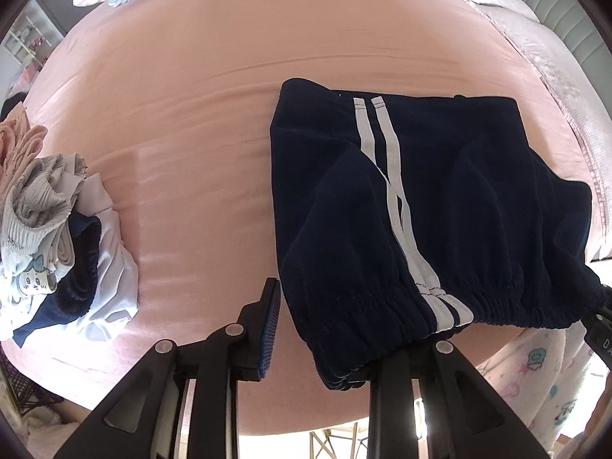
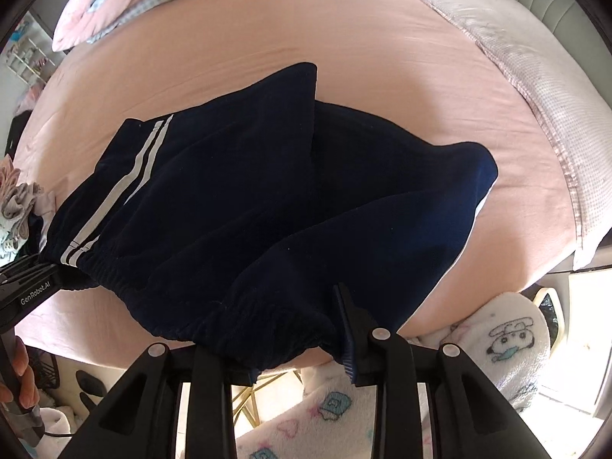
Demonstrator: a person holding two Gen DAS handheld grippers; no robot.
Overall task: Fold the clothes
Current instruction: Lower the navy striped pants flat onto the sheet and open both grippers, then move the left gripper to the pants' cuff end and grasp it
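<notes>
Navy trousers with two white side stripes lie folded on the pink bedsheet, their elastic waistband at the bed's near edge. My left gripper stands open at the waistband's left end. Its left pad is clear of the cloth, and the other finger is hidden under the band. In the right wrist view the trousers fill the middle. My right gripper is open too, with the waistband's right end lying loose between the jaws. One pad shows and the other is covered by cloth.
A heap of unfolded clothes sits at the sheet's left side. Pillows lie at the far end and a pale blanket along the right. A person's patterned fleece trousers and a hand are below the bed edge.
</notes>
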